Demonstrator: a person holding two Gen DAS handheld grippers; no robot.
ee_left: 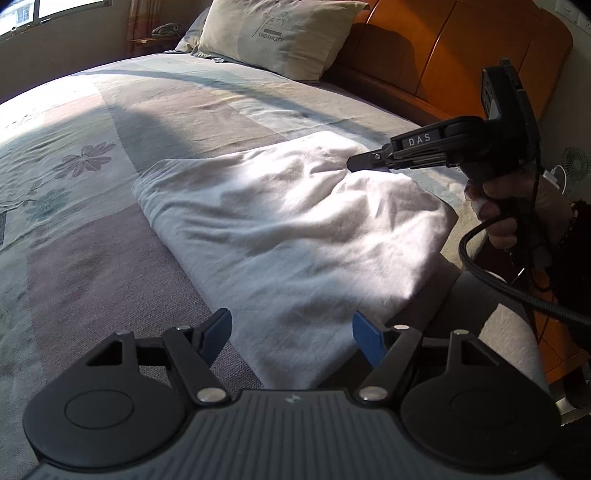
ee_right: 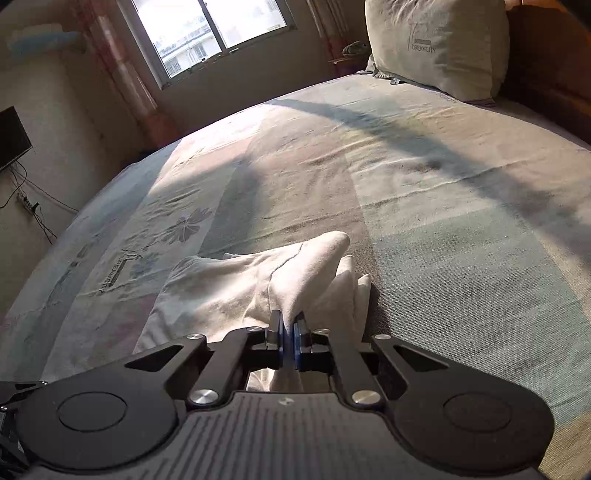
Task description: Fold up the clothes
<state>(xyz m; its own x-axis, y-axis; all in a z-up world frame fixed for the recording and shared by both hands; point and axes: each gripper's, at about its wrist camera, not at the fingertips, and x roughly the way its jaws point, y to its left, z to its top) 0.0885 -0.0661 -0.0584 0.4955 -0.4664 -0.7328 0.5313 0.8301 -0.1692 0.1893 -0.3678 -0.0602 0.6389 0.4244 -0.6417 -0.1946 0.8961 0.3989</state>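
Right hand-held gripper [ee_right: 289, 325]: jaws pinched together on a bunched fold of the white garment [ee_left: 288, 236], cloth visibly between the blue pads [ee_right: 297, 334]. From the left wrist view its tip [ee_left: 356, 162] meets the garment's far right corner, near the headboard [ee_left: 443, 55] side. The fabric puckers and rises toward the pinch point (wrinkles radiate from it). A person's hand [ee_left: 517, 206] wraps the handle, with a black cable [ee_left: 491, 280] looping below it.

Left hand-held gripper [ee_left: 291, 328]: jaws fairly wide, nothing clamped. The near end of the garment lies between and under the two blue pads [ee_left: 364, 334], which are not pressing on it. Whether either pad brushes the cloth, can't tell.

Garment: roughly folded, a wrinkled oblong lying on the bed [ee_left: 110, 221], running from the near edge diagonally toward the headboard. It sits on the patchwork bedspread with the flower print [ee_left: 83, 158] to its left. Strong sunlight falls across the middle of it.

Background: a pillow [ee_left: 284, 33] printed DREAMCITY stands against the headboard, well apart from the garment. A window [ee_right: 210, 29] is on the far wall beyond the bed.
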